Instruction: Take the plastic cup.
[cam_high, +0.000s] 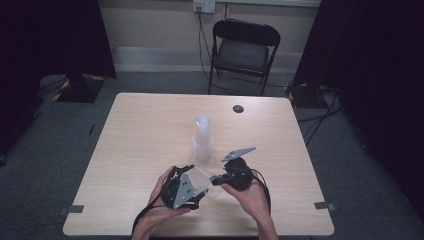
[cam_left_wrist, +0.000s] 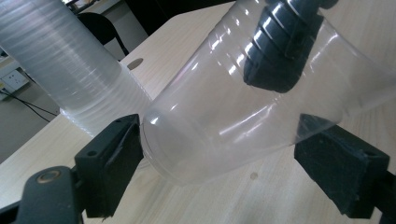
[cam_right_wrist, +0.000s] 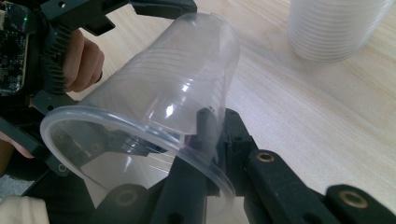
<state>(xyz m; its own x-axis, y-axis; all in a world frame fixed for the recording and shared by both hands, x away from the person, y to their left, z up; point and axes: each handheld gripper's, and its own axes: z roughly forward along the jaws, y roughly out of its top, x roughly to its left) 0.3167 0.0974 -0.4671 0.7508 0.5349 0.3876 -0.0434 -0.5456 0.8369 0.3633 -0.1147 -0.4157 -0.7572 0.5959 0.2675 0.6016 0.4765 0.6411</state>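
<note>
A clear plastic cup (cam_high: 207, 186) lies on its side just above the table, between my two grippers near the front edge. My right gripper (cam_high: 217, 178) is shut on the cup's rim (cam_right_wrist: 201, 158): one jaw is inside the mouth and the other outside the wall (cam_right_wrist: 217, 135). In the left gripper view, my left gripper (cam_left_wrist: 219, 123) stands wide, one pad on either side of the cup's base end (cam_left_wrist: 210, 116). Its pads are right at the walls, and the cup shows no squeeze. A finger of the right gripper (cam_left_wrist: 280, 46) shows through the cup from above.
A tall stack of clear cups (cam_high: 202, 140) stands upside down in the middle of the wooden table (cam_high: 140, 140), just behind the grippers. A cable hole (cam_high: 238, 108) sits near the far edge. Beyond the table stands a black folding chair (cam_high: 245, 50).
</note>
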